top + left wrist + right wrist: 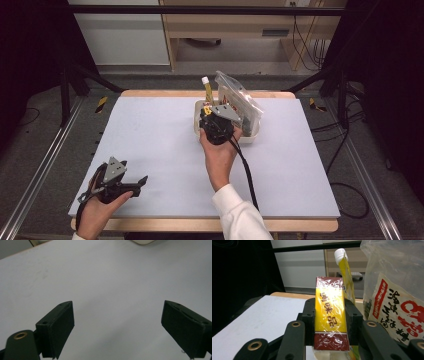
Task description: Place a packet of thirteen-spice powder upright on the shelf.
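While the right tongs (329,322) clamp the yellow-and-maroon box (330,315), its long axis stands upright, maroon ends at top and bottom. Box sits over the white bin (250,138) at the table's (150,140) far side. Bin also holds a yellow tube (345,270), white cap up, and a printed clear bag (394,302). Left tongs (117,327) spread wide, nothing between them, near the table's front-left corner.

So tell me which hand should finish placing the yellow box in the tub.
Right. The right gripper already clamps the yellow box over the tub; the left gripper sits open, far off.
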The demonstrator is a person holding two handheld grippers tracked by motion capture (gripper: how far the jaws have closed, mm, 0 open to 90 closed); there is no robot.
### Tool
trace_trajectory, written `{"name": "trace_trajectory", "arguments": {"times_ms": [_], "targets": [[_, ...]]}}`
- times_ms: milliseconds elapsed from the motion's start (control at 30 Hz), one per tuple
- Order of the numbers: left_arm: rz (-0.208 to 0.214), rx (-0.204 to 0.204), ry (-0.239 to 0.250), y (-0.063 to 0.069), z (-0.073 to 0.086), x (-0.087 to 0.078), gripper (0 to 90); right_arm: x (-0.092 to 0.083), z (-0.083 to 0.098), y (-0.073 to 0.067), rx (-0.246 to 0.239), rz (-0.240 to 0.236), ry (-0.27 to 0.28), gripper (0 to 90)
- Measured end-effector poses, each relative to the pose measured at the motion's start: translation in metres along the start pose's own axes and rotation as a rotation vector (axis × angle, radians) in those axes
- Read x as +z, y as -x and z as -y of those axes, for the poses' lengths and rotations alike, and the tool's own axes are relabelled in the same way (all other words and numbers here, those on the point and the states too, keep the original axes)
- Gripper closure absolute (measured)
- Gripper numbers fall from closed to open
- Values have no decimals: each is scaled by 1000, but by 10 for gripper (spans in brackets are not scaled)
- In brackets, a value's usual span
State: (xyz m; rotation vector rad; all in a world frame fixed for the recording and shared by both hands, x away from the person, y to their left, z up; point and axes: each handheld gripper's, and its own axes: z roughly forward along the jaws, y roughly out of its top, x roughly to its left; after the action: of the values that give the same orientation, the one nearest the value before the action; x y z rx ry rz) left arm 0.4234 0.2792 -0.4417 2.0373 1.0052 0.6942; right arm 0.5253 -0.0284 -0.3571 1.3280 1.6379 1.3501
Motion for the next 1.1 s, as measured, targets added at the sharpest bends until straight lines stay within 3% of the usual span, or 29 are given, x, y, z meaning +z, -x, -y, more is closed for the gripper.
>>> {"name": "trace_trajectory", "arguments": {"times_ms": [367, 700, 1100], "targets": [[2, 1, -1, 0, 0, 0, 111, 1, 0, -1, -13, 6, 6, 682], [9, 6, -2, 2, 0, 1, 111, 9, 5, -13, -49, 34, 5, 683], [22, 13, -7, 3, 0, 2, 112, 25, 11, -11, -19, 67, -3, 682]]}}
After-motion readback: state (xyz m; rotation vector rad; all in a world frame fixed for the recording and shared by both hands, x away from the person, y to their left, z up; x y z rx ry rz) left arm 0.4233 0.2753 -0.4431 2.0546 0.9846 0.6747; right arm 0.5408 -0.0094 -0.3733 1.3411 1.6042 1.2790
